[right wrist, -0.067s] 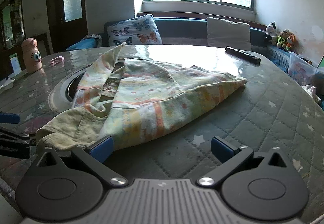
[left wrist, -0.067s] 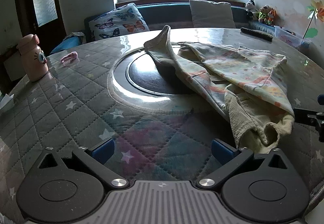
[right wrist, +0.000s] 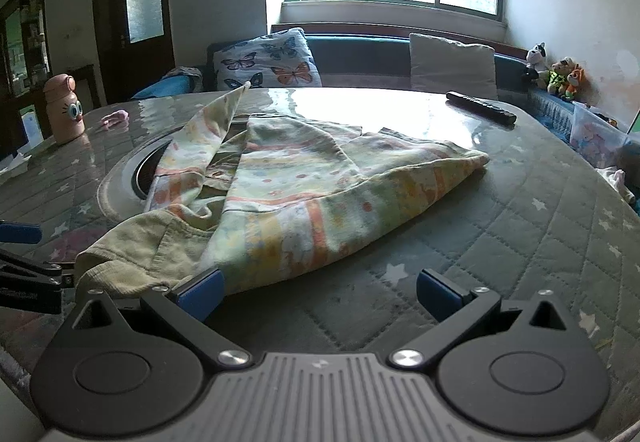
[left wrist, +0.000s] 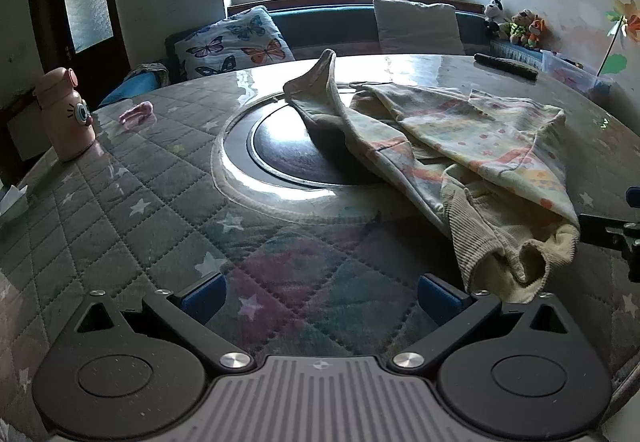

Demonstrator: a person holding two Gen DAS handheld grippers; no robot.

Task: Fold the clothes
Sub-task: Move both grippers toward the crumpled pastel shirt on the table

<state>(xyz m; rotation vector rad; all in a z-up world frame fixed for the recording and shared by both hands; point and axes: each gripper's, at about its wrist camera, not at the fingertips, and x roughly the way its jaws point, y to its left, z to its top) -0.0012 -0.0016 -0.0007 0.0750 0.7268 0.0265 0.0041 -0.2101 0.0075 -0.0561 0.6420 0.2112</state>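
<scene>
A pale yellow patterned garment (left wrist: 472,146) lies crumpled on the round quilted table (left wrist: 120,202), one sleeve draped over the dark centre disc (left wrist: 288,146). Its ribbed hem (left wrist: 508,254) lies just ahead of my left gripper's right finger. My left gripper (left wrist: 322,296) is open and empty, low over the table. In the right wrist view the garment (right wrist: 304,186) spreads ahead and left. My right gripper (right wrist: 318,292) is open and empty, its left finger (right wrist: 200,292) at the garment's near edge. Each gripper shows at the other view's edge.
A pink bottle (left wrist: 66,110) and a small pink item (left wrist: 136,114) sit at the table's left. A black remote (right wrist: 480,108) lies at the far right. A sofa with a butterfly cushion (left wrist: 236,42) stands behind. A clear box (right wrist: 596,140) is at right.
</scene>
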